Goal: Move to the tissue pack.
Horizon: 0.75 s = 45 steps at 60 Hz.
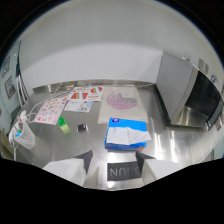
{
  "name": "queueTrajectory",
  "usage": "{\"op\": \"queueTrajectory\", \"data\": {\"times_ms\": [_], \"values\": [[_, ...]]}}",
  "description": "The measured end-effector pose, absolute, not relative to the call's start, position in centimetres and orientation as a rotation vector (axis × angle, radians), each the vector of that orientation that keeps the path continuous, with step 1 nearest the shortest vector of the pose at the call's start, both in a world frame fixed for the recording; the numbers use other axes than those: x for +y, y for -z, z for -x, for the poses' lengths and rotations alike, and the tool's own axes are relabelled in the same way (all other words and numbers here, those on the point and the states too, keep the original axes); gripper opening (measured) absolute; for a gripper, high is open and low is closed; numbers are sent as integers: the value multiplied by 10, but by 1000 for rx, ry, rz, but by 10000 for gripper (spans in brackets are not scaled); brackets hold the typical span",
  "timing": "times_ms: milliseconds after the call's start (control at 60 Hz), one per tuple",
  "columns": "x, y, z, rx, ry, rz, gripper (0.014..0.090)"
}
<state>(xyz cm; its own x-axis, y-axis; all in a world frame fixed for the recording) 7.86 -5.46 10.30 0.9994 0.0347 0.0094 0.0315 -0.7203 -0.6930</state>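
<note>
Blue-and-white soft plastic tissue pack (126, 134): laid flat on the brushed-steel counter (170, 142), just ahead of the gripper (116, 159). Fingers held apart, nothing clasped. Approach judged nearly complete; final closing-in outstanding.

Steel counter (175, 142), reflective, ahead of the fingers; plain white wall (100, 55) beyond; microwave oven (192, 97) ahead-right; framed pictures (9, 85) far left.
</note>
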Motion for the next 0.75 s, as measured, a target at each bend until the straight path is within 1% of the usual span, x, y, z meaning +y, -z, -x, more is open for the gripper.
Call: {"op": "queueTrajectory", "data": {"times_ms": [200, 350, 550, 750], "values": [[-8, -77, -85, -45, -8, 2392, 842], [15, -62, -88, -35, -2, 2399, 840], [28, -52, -91, -41, 10, 2412, 839], [29, -52, -88, -33, 1, 2413, 840]]}}
